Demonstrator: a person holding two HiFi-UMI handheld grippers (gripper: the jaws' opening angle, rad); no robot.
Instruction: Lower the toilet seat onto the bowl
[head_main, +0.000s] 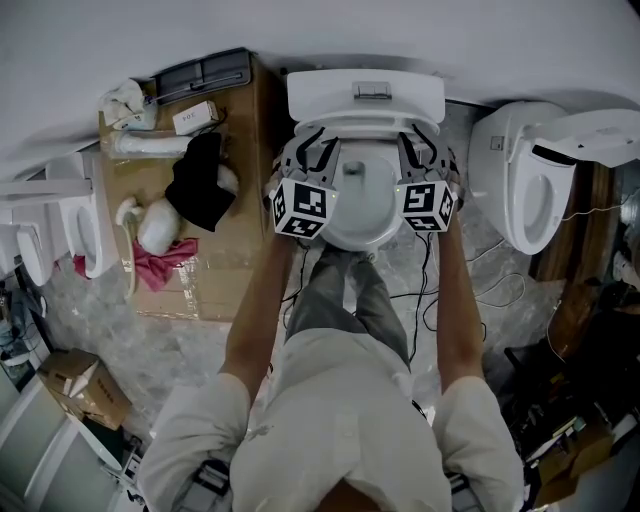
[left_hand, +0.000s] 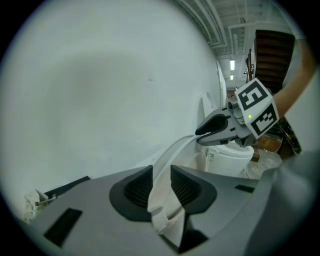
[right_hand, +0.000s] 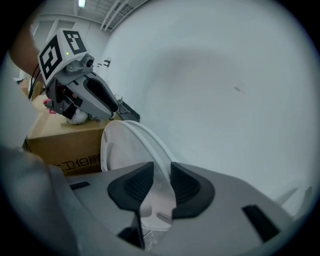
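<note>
While raised, toilet seat (left_hand: 175, 150) edges clamped in left gripper (left_hand: 161, 172) and right gripper (right_hand: 161, 170)

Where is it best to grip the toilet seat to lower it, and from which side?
Grip the toilet seat by its thin side rims, the left hand-held gripper from the left, the right hand-held gripper from the right. The rim fits between the jaws, and two opposite holds should keep it from twisting.

A large cardboard box (head_main: 250, 130) lies at ten o'clock in the head view, carrying a black cloth (head_main: 200, 182), a pink rag (head_main: 160, 262) and a white tube (head_main: 150, 145). A second white toilet (head_main: 525, 190) stands at two o'clock. Black cables (head_main: 490, 290) trail at three o'clock, and a small carton (head_main: 85, 388) sits at eight o'clock.
</note>
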